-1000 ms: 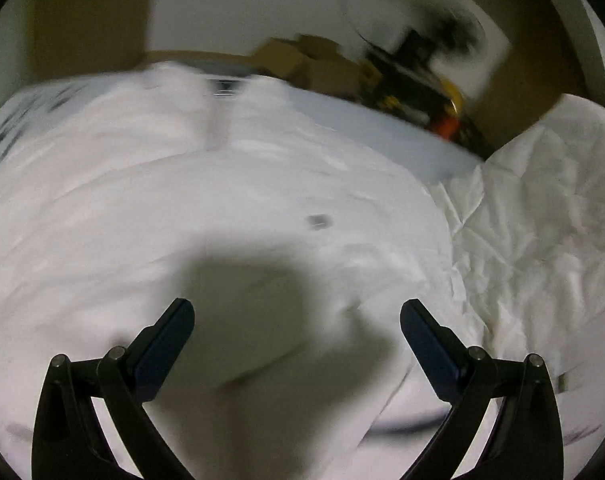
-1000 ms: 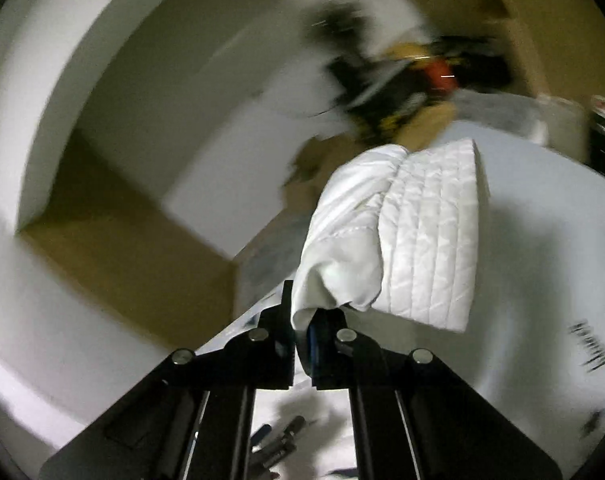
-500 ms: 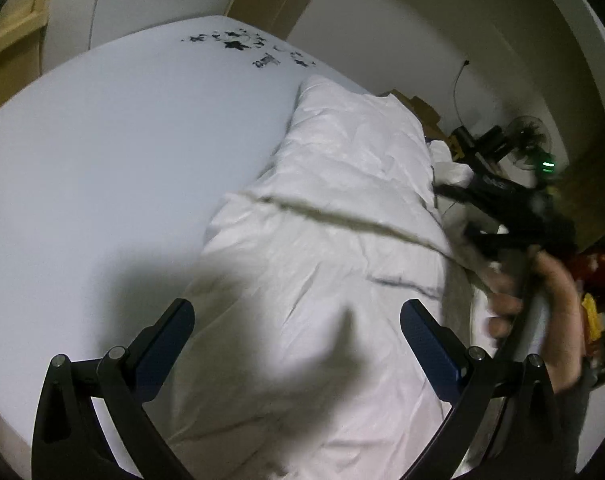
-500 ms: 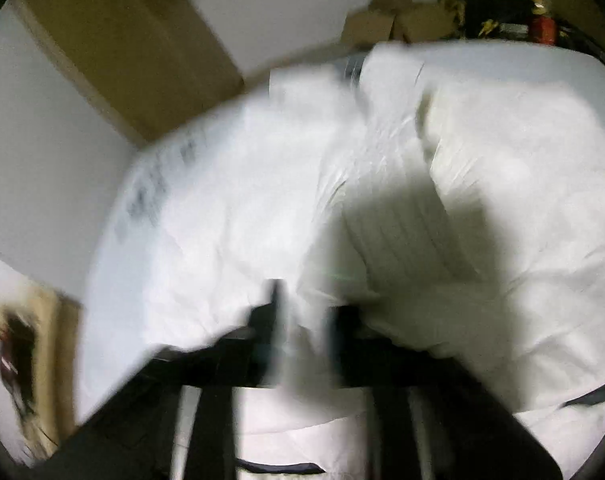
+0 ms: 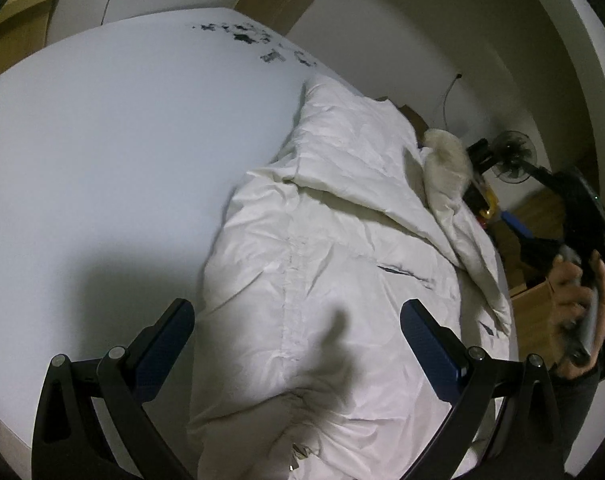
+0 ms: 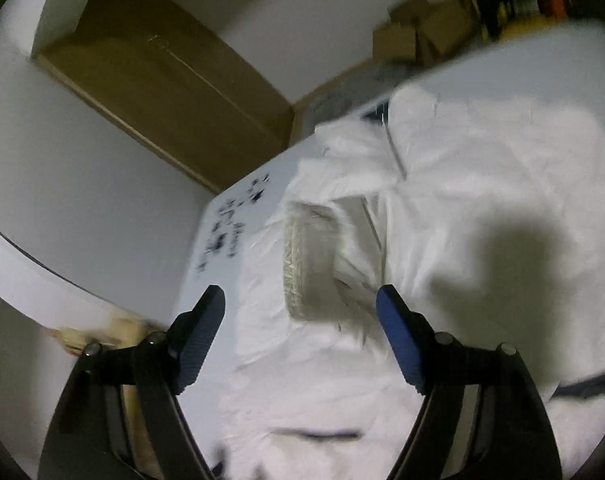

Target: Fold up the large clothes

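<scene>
Overhead, the left tongs [image 5: 296,322] hang spread wide with nothing between their blue pads, above the lower part of a white puffer jacket [image 5: 342,264] that lies crumpled lengthwise on the bed's pale mattress [image 5: 102,140]. Likewise the right tongs [image 6: 300,312] stand parted and empty over the same jacket [image 6: 442,200], near its quilted inner patch [image 6: 310,256]. Beyond, the person's right hand [image 5: 578,296] grips its tool at the bed's edge, near a fan [image 5: 512,156] and cardboard boxes [image 6: 418,36].
</scene>
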Demonstrator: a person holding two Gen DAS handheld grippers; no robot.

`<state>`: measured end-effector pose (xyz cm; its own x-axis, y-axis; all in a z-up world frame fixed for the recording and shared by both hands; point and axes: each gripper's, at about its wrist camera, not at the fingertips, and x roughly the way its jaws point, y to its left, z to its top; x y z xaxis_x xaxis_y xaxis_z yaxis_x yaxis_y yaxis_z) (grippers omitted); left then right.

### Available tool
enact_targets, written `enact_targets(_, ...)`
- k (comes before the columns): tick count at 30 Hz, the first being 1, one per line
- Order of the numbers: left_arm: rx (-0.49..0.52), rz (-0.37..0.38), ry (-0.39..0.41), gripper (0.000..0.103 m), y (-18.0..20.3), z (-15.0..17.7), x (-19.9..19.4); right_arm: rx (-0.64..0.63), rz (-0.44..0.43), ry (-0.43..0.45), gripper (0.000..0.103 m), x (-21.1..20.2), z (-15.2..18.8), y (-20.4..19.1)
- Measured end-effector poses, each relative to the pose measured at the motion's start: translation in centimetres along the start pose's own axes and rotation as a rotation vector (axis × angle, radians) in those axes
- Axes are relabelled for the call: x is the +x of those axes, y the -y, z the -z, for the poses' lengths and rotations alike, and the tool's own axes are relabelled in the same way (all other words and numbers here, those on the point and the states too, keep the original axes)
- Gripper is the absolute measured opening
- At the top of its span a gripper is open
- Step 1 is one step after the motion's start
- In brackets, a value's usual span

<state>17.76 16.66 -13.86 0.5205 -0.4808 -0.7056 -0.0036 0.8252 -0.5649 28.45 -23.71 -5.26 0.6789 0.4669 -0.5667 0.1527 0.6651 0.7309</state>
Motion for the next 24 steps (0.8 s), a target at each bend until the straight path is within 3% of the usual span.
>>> enact_targets(4,0.003,0.000,-0.013,0.103,0.4,0.5,0.2,0.046,-0.028,-0.078,0.080,1.7,0.2,0.7)
enact_targets(7,0.011,-0.002,-0.021,0.103,0.8,0.7,0.5,0.084,-0.080,-0.081,0.081,2.0,0.1,0.9)
enact_targets(11,0.015,-0.010,-0.020,0.103,0.9,0.8,0.5,0.126,-0.080,-0.063,0.083,1.7,-0.2,1.3)
enact_targets(14,0.011,-0.016,-0.013,0.103,0.8,0.8,0.3,0.064,-0.033,0.054,0.083,1.2,-0.7,-0.1)
enact_targets(16,0.011,-0.018,-0.010,0.103,0.7,0.9,0.2,-0.019,0.051,0.061,0.082,2.2,-1.1,-1.8)
enact_targets(22,0.012,-0.023,0.007,0.103,0.6,1.0,-0.6,-0.240,0.243,-0.063,0.080,12.0,-0.4,-5.7)
enact_targets(24,0.010,-0.033,0.005,0.103,0.4,1.1,-0.8,-0.225,0.334,-0.281,0.080,18.5,1.2,-3.5)
